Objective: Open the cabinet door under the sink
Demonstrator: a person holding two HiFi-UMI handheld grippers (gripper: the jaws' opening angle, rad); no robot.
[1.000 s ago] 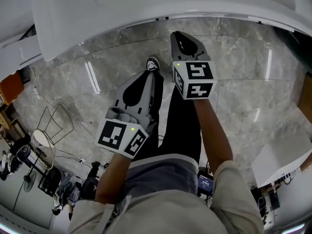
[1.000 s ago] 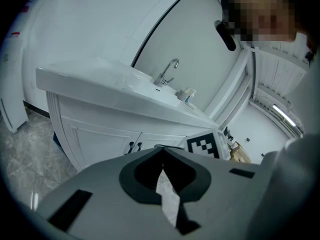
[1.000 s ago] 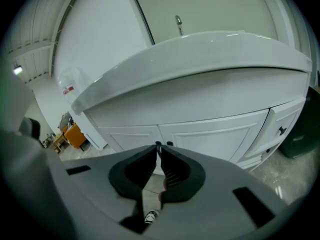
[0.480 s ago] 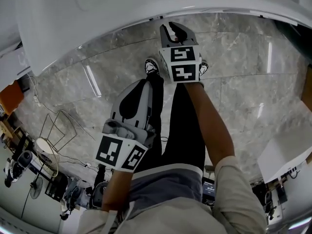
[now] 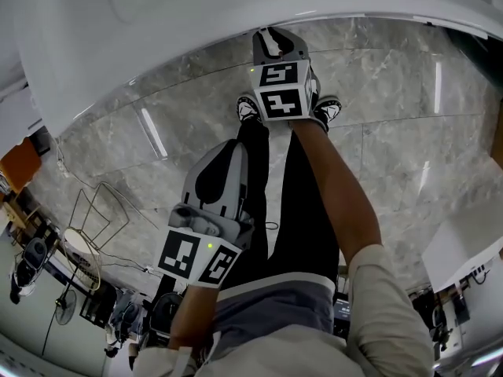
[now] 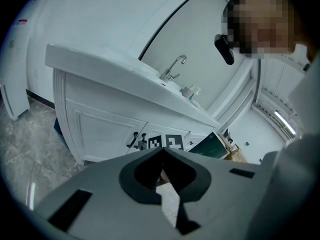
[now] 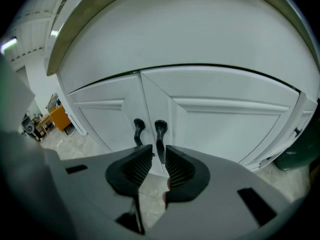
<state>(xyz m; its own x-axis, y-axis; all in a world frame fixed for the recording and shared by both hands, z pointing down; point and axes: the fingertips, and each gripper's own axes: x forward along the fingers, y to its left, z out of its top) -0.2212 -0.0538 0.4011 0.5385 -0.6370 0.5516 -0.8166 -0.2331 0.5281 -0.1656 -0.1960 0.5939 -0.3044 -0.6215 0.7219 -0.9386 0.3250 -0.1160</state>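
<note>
The white cabinet under the sink fills the right gripper view, its left door (image 7: 97,121) and right door (image 7: 227,126) both closed. Two black handles hang at the seam: the left handle (image 7: 138,130) and the right handle (image 7: 160,133). My right gripper (image 7: 159,156) is open with a narrow gap, and the right handle's lower end sits at the mouth of that gap. In the head view the right gripper (image 5: 275,44) reaches under the white sink counter (image 5: 196,14). My left gripper (image 5: 216,175) hangs back over the legs, shut and empty, its tips (image 6: 162,150) meeting.
A faucet (image 6: 175,66) stands on the counter (image 6: 115,71). A dark green bin (image 7: 300,156) sits right of the cabinet. The person's shoes (image 5: 248,107) stand on the grey marble floor (image 5: 409,132). A wire stand (image 5: 90,203) and a fan (image 5: 72,240) lie at left.
My right gripper has moved forward to the cabinet, under the counter's edge. The left gripper has drifted slightly back and stays shut.
</note>
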